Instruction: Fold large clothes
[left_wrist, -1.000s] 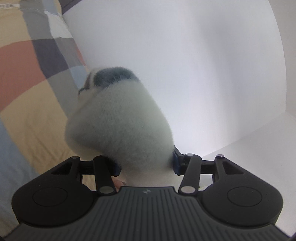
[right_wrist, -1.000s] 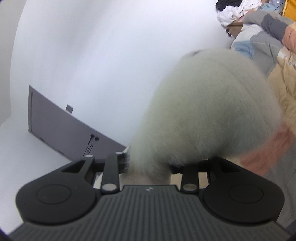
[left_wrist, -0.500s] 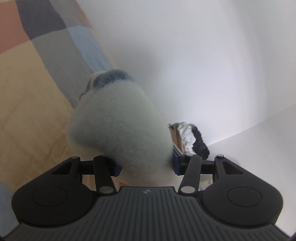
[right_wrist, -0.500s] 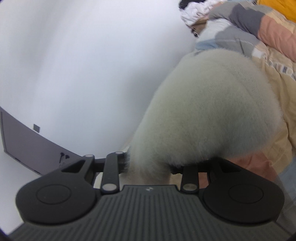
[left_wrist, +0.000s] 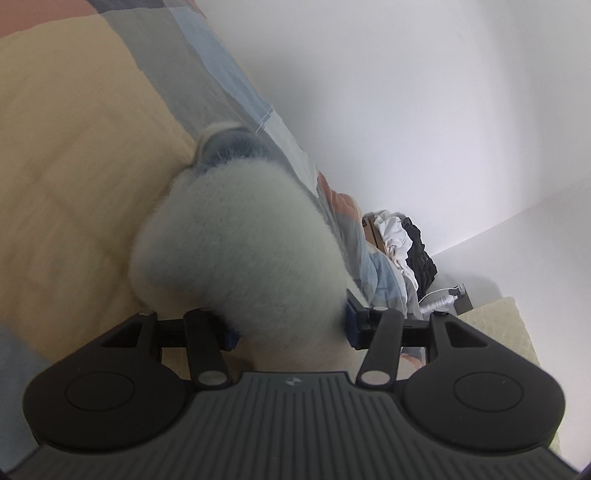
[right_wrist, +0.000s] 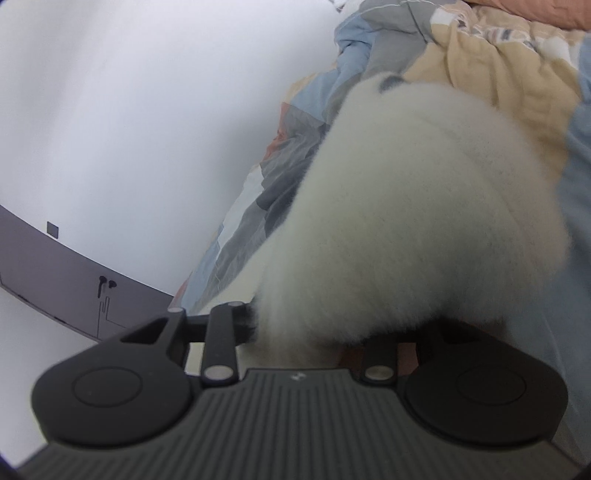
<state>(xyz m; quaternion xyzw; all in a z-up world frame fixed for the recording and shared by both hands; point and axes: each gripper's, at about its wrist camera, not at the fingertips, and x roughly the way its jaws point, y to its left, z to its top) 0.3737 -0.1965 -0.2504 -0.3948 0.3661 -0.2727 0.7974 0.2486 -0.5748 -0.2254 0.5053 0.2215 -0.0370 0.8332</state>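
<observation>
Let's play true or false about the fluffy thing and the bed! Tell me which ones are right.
1. Both grippers hold a fluffy pale garment. True: the left gripper and the right gripper each clamp it.
2. The bedding is plain white. False: it is patchwork in yellow, grey, blue and orange.
3. A heap of white and black clothes lies beyond the bed. True.
4. The fluffy garment is bright red. False: pale greenish white with a blue patch.
</observation>
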